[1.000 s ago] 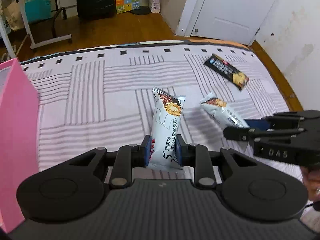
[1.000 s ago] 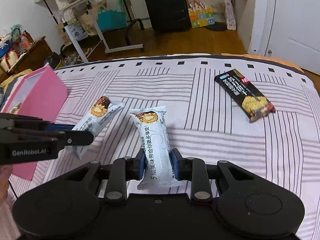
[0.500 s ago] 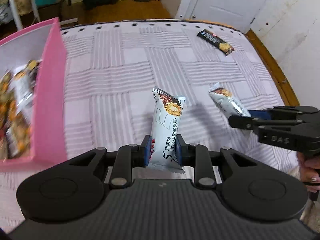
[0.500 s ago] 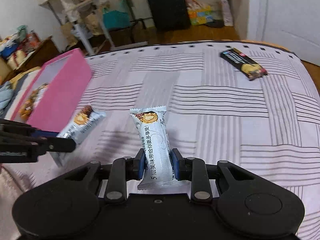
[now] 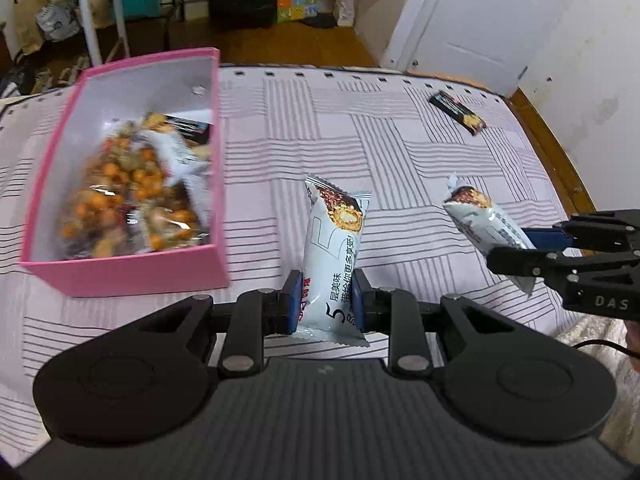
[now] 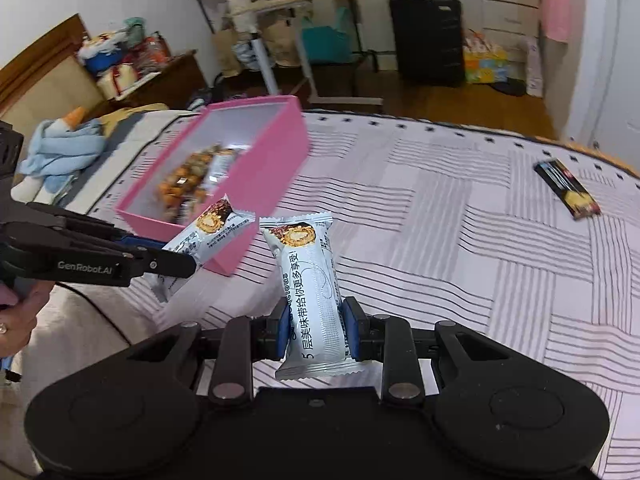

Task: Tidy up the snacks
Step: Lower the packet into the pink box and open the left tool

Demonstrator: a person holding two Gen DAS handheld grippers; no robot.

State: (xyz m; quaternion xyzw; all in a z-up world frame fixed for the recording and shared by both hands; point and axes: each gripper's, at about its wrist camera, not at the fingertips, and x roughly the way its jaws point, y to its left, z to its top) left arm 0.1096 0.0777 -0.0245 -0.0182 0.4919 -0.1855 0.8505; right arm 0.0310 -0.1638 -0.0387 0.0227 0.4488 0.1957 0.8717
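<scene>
My left gripper [image 5: 325,300] is shut on a white snack bar [image 5: 334,248] and holds it upright above the bed. My right gripper [image 6: 314,330] is shut on a second white snack bar [image 6: 310,292]. Each gripper shows in the other view: the right one [image 5: 532,246] at the right, the left one [image 6: 168,258] at the left. A pink box [image 5: 216,128] holding several snack packs lies on the bed, left of my left gripper; it also shows in the right wrist view [image 6: 276,160]. A black snack bar [image 5: 458,113] lies far right on the bed [image 6: 568,189].
The striped bedspread [image 5: 360,140] covers the bed. A wooden bed edge [image 5: 552,152] and a white wall run along the right. Beyond the bed are a black suitcase [image 6: 430,36], a rack, a white door [image 5: 472,16] and a blue cloth [image 6: 60,152].
Both grippers, each still holding its bar, have moved left toward the pink box. The box now shows wide open with its contents, and the black bar has receded to the far right.
</scene>
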